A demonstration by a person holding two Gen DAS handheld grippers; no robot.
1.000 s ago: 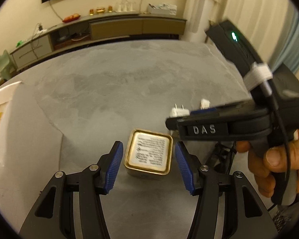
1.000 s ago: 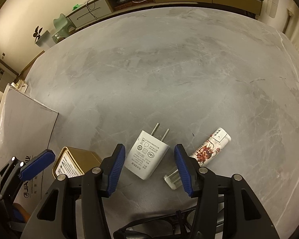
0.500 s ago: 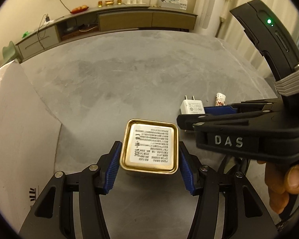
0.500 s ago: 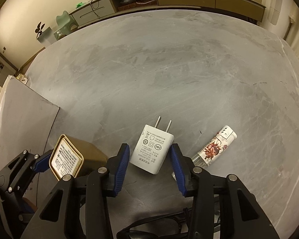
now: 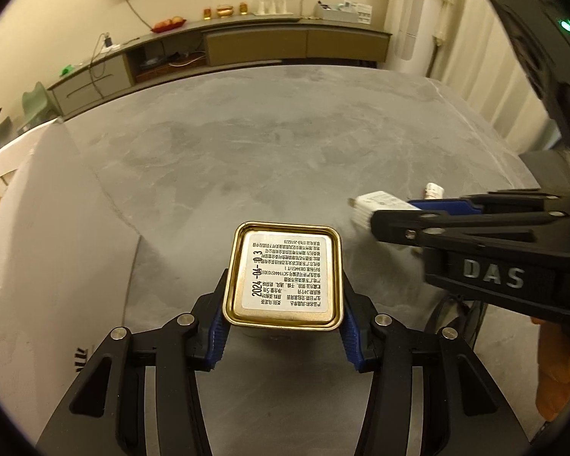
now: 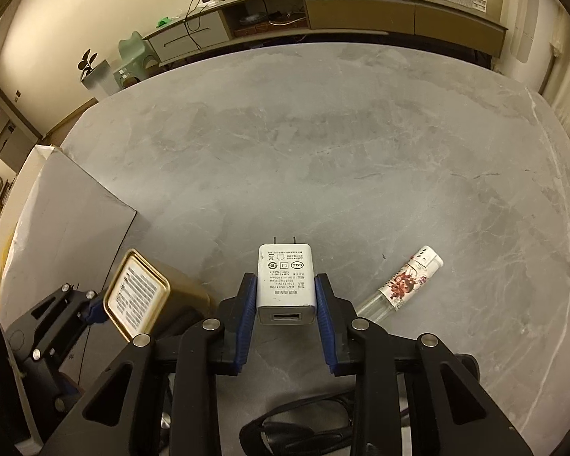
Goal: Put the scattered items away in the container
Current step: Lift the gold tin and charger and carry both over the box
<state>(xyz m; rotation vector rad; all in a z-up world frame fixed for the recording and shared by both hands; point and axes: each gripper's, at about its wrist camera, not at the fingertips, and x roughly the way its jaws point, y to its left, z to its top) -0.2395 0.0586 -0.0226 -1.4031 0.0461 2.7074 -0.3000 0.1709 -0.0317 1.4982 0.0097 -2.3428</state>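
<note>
A gold square tin (image 5: 290,262) with a white printed label sits between the blue pads of my left gripper (image 5: 284,285). The jaws are closing and the pads press its sides; the tin (image 6: 136,296) is tilted, one end off the table. My right gripper (image 6: 285,279) is closing on a white plug charger (image 6: 285,266), pads against both sides, prongs pointing away and the USB port towards the camera. The charger (image 5: 376,203) hangs just above the grey table (image 6: 342,144). A white box (image 6: 68,220) stands at the left.
A small white tube with a red picture (image 6: 402,285) lies on the table right of the charger. Black glasses (image 6: 296,418) lie near the front edge under my right gripper. The box wall (image 5: 38,247) is close on the left of the tin. A sideboard runs along the far wall.
My left gripper moved forward around the tin, closed on it and tipped it up. My right gripper narrowed onto the charger and raised it off the table, turning it end-on.
</note>
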